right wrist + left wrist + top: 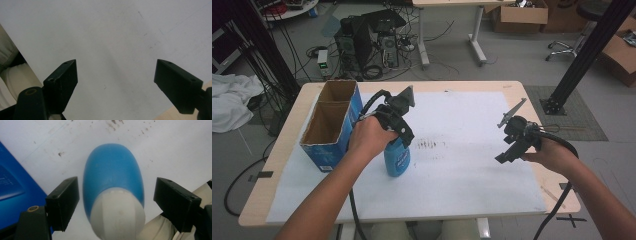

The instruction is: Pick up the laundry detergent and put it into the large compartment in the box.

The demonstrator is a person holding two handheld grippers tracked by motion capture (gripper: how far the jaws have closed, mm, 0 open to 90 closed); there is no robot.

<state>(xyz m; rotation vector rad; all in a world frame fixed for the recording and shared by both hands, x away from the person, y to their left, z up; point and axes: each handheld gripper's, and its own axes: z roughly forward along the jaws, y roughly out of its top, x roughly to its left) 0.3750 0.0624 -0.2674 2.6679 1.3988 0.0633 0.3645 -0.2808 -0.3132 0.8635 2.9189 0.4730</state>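
A blue bottle (397,161) with a white cap stands upright on the white sheet (462,150), just right of a blue box. My left gripper (400,141) points down over the bottle's top. In the left gripper view the bottle (112,170) and its white cap (117,217) sit between the two black jaws, with a gap of sheet on each side, so the left gripper (116,195) is open. My right gripper (508,154) is held over the right part of the sheet. Its own view shows the right gripper (116,75) open over bare white sheet (112,30).
An open blue cardboard box (332,125) with two compartments stands at the table's left, close beside my left hand; its blue wall (12,190) is near the left jaw. Dark smudges (432,145) mark the sheet's middle. Computers and cables lie on the floor beyond the table.
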